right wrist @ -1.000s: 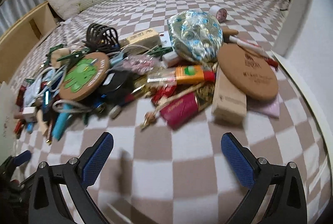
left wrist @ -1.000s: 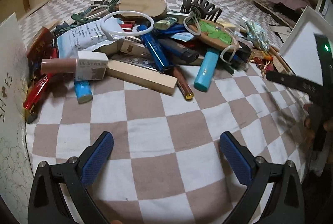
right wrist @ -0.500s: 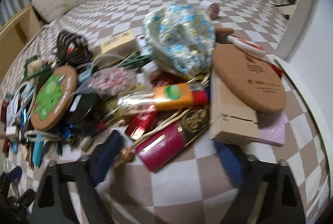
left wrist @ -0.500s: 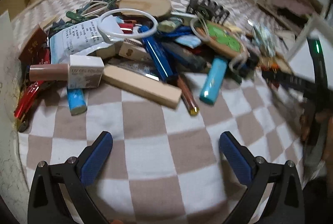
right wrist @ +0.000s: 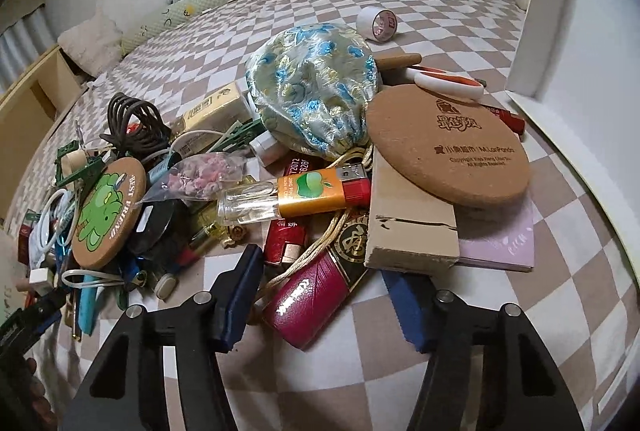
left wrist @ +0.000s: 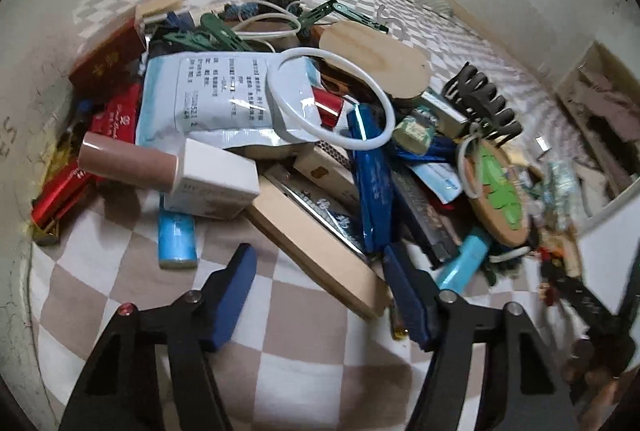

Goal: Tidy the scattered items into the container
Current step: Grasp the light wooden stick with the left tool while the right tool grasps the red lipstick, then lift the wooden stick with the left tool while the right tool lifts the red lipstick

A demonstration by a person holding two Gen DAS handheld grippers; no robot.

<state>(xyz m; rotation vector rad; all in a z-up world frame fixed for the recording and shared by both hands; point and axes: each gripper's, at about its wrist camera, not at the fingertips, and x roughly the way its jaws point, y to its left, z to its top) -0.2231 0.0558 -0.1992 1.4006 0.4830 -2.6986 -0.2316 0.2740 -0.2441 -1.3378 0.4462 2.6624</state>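
I have both sets of jaws just closing, the left gripper (left wrist: 320, 285) half spread around the wooden block (left wrist: 316, 243), the right gripper (right wrist: 332, 291) around the maroon case (right wrist: 312, 301), neither pinching yet, so overlapping clutter beside each may drag along.

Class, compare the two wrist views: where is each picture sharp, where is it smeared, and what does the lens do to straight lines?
Left wrist view: the white ring and printed packet are crisp, the right edge smears into motion blur, and the checked cover bows outward. Right wrist view: sharp throughout, the cork coaster lettering legible, glare on the orange lighter, black corners from the fisheye rim.
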